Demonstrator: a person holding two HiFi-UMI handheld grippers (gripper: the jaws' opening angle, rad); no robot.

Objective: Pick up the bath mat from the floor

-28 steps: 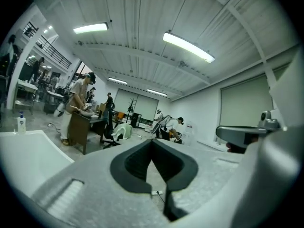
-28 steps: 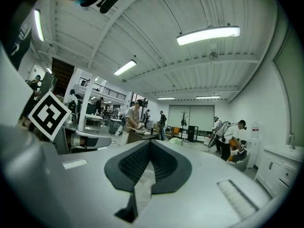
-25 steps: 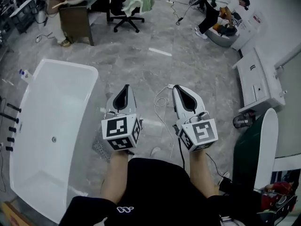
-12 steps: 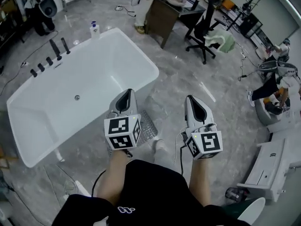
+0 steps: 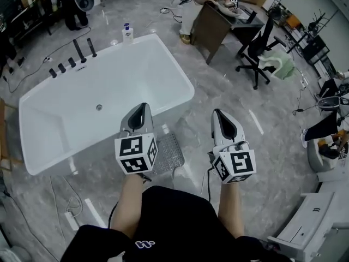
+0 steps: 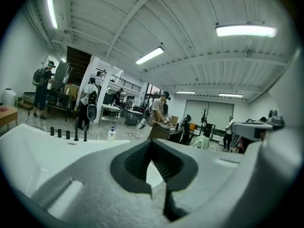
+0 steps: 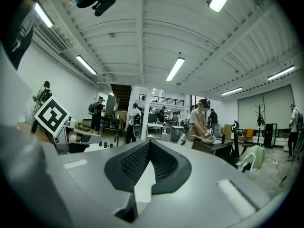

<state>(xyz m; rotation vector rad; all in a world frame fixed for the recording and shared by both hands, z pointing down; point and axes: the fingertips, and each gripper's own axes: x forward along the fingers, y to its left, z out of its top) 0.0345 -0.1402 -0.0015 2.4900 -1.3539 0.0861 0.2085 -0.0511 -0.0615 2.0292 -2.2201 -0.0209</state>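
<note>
- Both claws, left gripper [image 5: 143,109] and right gripper [image 5: 219,115], are clenched and empty.
- On the floor beside the white bathtub [image 5: 136,75] lies the grey textured bath mat [image 5: 168,153].
- Probably light and floppy; pinch a free corner.

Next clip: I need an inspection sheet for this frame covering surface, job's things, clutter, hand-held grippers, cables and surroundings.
Surface: glossy grey marbled floor.
Job's things: bath mat lies flat on the floor beside the white bathtub, not yet picked up.
Clutter: pump bottle at the bathtub's far corner; black tap fittings along its far side.
Grippers: left hand-held gripper and right hand-held gripper are both shut and empty, held above the floor, clear of the mat.
Cables: cord hangs from the right hand-held gripper; power strip and loose leads on the floor at lower left.
Surroundings: desk, office chair, people further back.
</note>
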